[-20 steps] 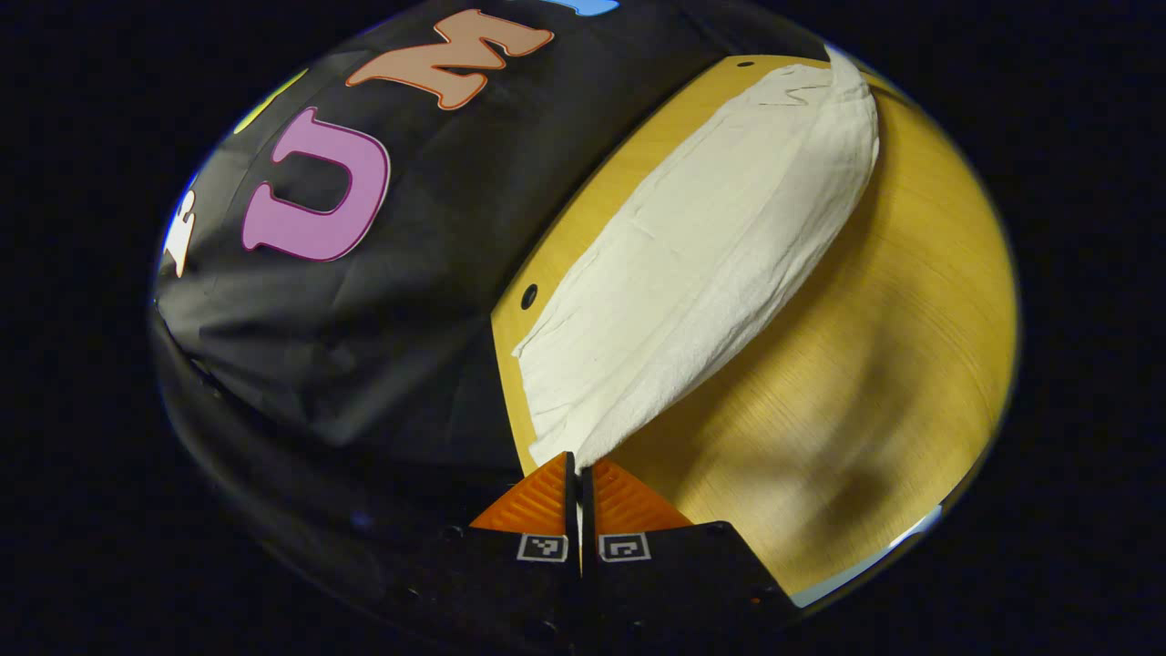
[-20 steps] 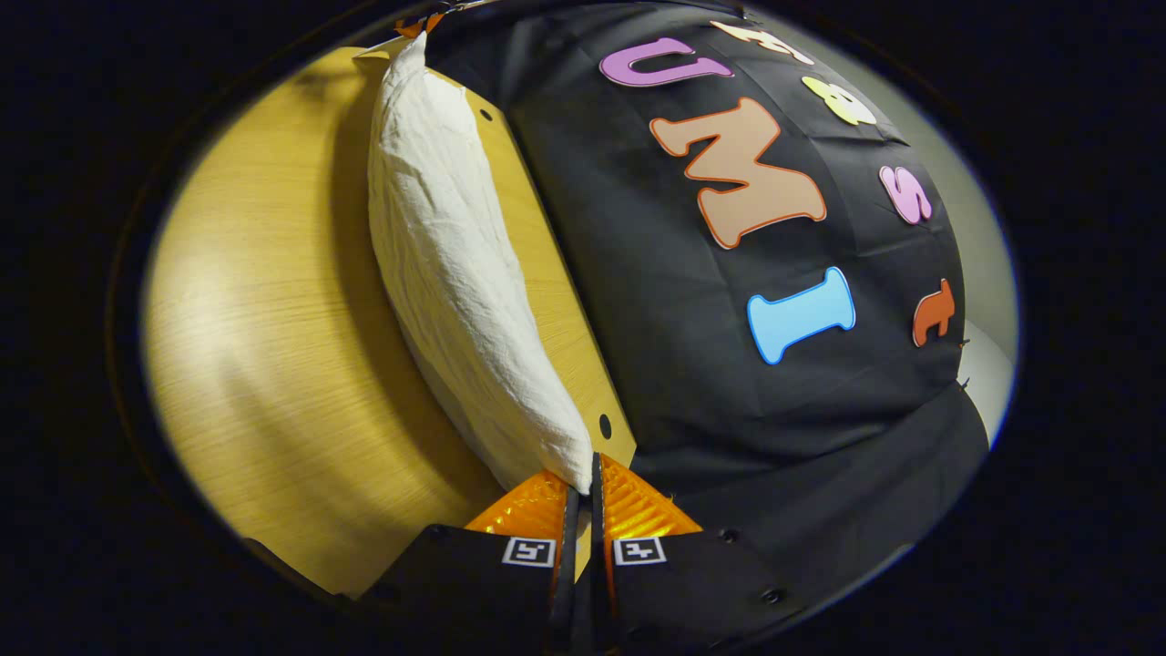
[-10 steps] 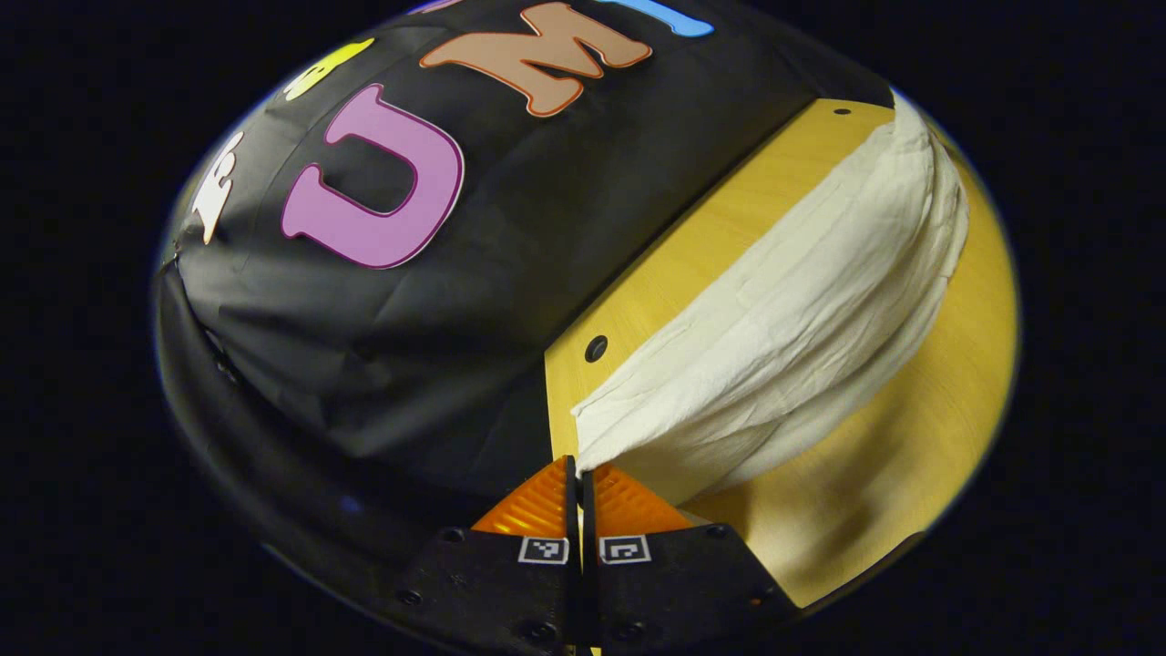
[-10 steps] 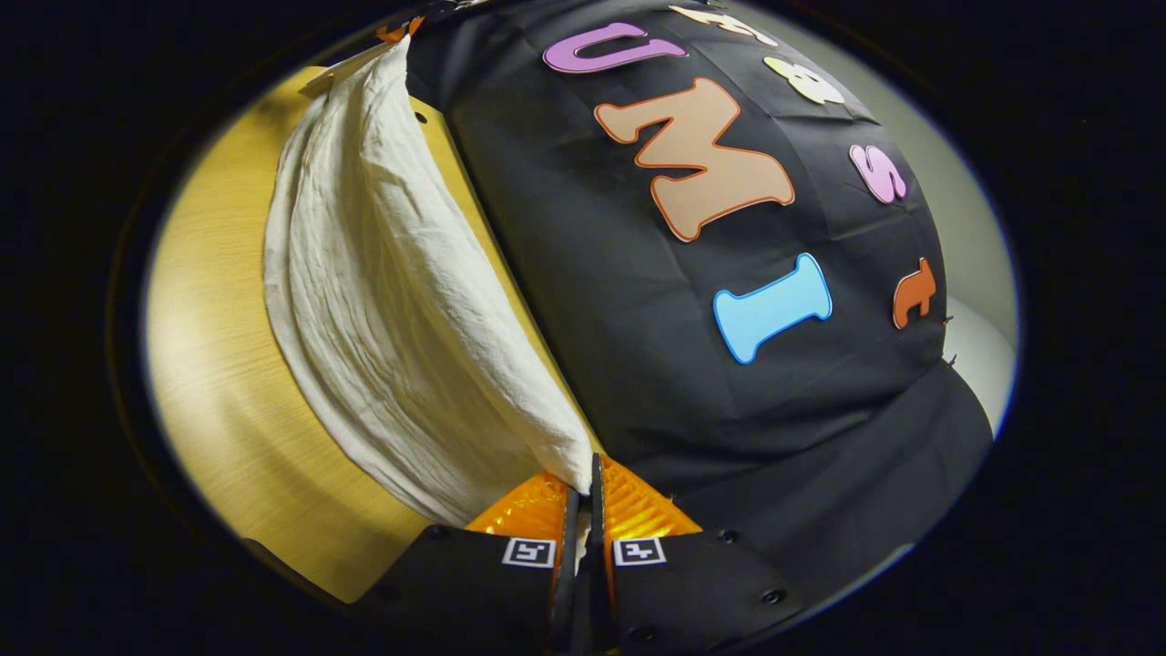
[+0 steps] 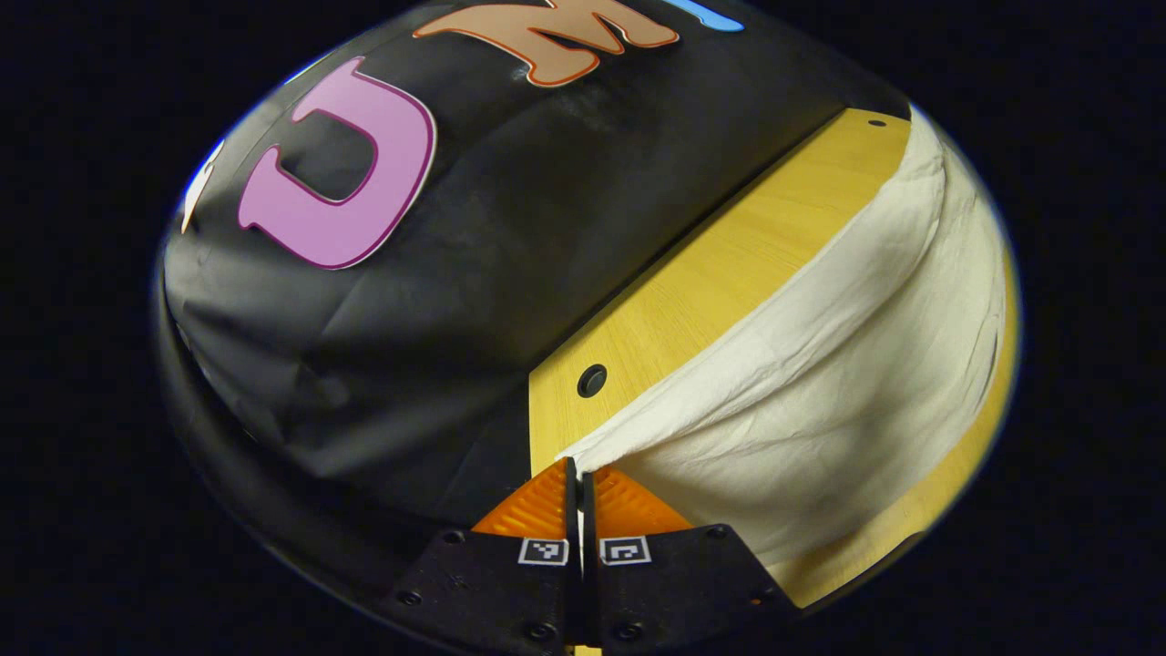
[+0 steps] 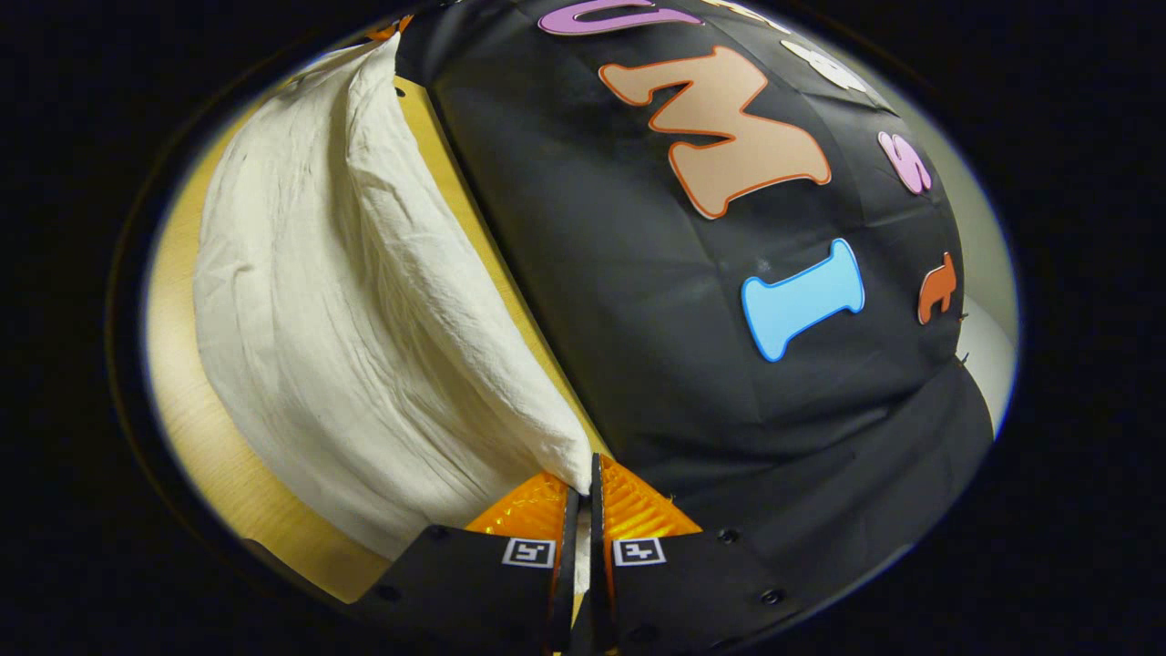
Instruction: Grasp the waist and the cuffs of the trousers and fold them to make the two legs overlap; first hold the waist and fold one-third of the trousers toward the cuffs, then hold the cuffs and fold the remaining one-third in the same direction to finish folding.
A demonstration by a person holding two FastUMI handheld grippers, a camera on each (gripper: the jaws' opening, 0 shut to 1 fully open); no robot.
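Both of your grippers are clamped on the trousers (image 5: 847,383): the left gripper (image 5: 575,466) pinches one corner, the right gripper (image 6: 583,466) another. Between them the cloth hangs raised above the wooden table (image 5: 720,273), near the edge along the booth wall

The left gripper (image 5: 576,474) sits at six o'clock in the left gripper view, its two fingers pressed together with a thin edge of the trousers (image 5: 820,383) pinched between the tips, the cloth running off toward two o'clock. The right gripper (image 6: 583,474) sits at six o'clock in the right gripper view, fingers likewise closed on a corner of the cloth, which spreads toward eleven o'clock.
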